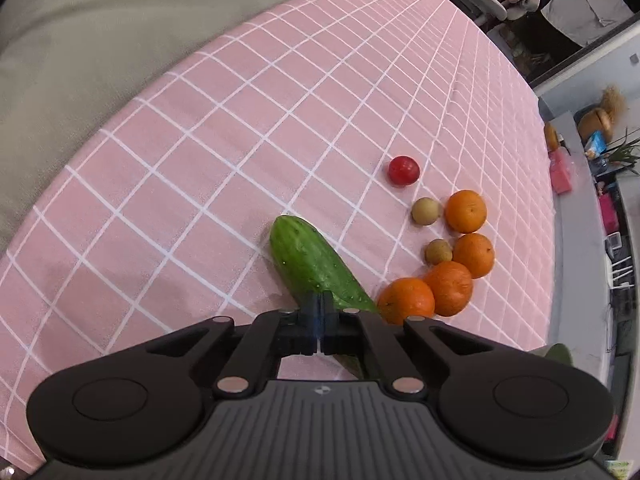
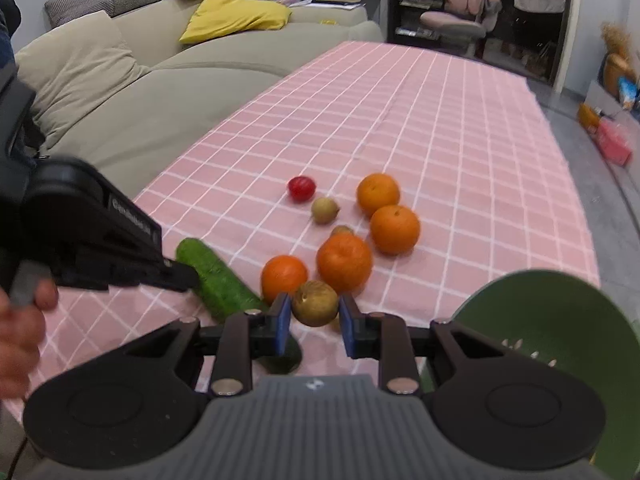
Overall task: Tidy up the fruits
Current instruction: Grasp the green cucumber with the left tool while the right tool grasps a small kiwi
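My right gripper (image 2: 315,314) is shut on a small brown round fruit (image 2: 315,303) and holds it above the pink checked tablecloth (image 2: 440,128). My left gripper (image 1: 320,312) is shut and empty, its tips just over a green cucumber (image 1: 308,260); it also shows in the right wrist view (image 2: 180,276) touching the cucumber (image 2: 216,276). Several oranges (image 2: 344,262) lie in a cluster, with two small brown fruits (image 2: 325,210) and a red tomato (image 2: 301,188) beyond. A green bowl (image 2: 560,312) stands at the right.
A beige sofa (image 2: 120,92) with a yellow cushion (image 2: 236,14) runs along the table's left side. A pink office chair (image 2: 464,12) and shelves stand at the far end. Boxes lie on the floor (image 2: 612,140) at the right.
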`<control>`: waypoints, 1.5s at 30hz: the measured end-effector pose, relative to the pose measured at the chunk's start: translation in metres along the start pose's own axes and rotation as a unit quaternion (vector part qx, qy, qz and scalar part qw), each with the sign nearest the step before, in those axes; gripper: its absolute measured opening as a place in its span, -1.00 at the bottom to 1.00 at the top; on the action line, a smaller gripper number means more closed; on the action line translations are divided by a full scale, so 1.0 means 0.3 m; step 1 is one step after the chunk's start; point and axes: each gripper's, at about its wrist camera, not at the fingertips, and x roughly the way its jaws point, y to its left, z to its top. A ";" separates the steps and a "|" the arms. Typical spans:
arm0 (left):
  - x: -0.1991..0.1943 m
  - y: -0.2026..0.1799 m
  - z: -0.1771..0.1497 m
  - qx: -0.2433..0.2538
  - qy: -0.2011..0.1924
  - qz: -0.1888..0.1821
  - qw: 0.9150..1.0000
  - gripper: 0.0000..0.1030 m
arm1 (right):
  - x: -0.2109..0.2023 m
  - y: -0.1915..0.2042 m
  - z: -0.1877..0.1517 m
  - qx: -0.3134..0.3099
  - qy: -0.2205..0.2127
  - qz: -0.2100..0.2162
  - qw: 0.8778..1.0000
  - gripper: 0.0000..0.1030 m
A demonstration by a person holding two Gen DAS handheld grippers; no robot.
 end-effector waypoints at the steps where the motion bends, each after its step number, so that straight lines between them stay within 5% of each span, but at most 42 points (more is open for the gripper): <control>1: 0.000 0.012 0.002 -0.014 0.003 -0.011 1.000 -0.90 | 0.005 0.006 -0.003 -0.002 0.001 0.004 1.000 -0.56; 3: -0.002 0.019 -0.003 -0.027 0.003 -0.015 1.000 -0.85 | 0.020 0.017 -0.006 -0.011 0.003 0.002 1.000 -0.56; 7: 0.005 0.008 -0.024 -0.023 -0.001 0.005 1.000 -0.20 | 0.066 0.023 -0.001 -0.026 0.012 -0.022 0.999 -0.56; 12: 0.003 0.018 -0.046 -0.040 -0.004 0.002 0.999 0.06 | 0.128 0.026 -0.024 -0.036 0.036 -0.020 0.998 -0.57; 16: 0.004 0.016 -0.064 -0.044 -0.004 0.001 0.999 0.12 | 0.118 0.029 -0.033 -0.043 0.034 -0.013 0.998 -0.57; 26: 0.022 -0.026 -0.109 -0.036 -0.005 0.014 0.999 0.15 | 0.079 0.028 -0.060 0.018 0.079 0.091 0.993 -0.57; 33: 0.058 -0.056 -0.113 0.026 -0.025 0.056 0.998 0.06 | 0.077 0.038 -0.060 0.013 0.075 0.087 0.993 -0.57; 45: 0.084 -0.081 -0.129 0.076 -0.029 0.062 0.995 -0.12 | 0.075 0.030 -0.064 0.016 0.072 0.092 0.993 -0.57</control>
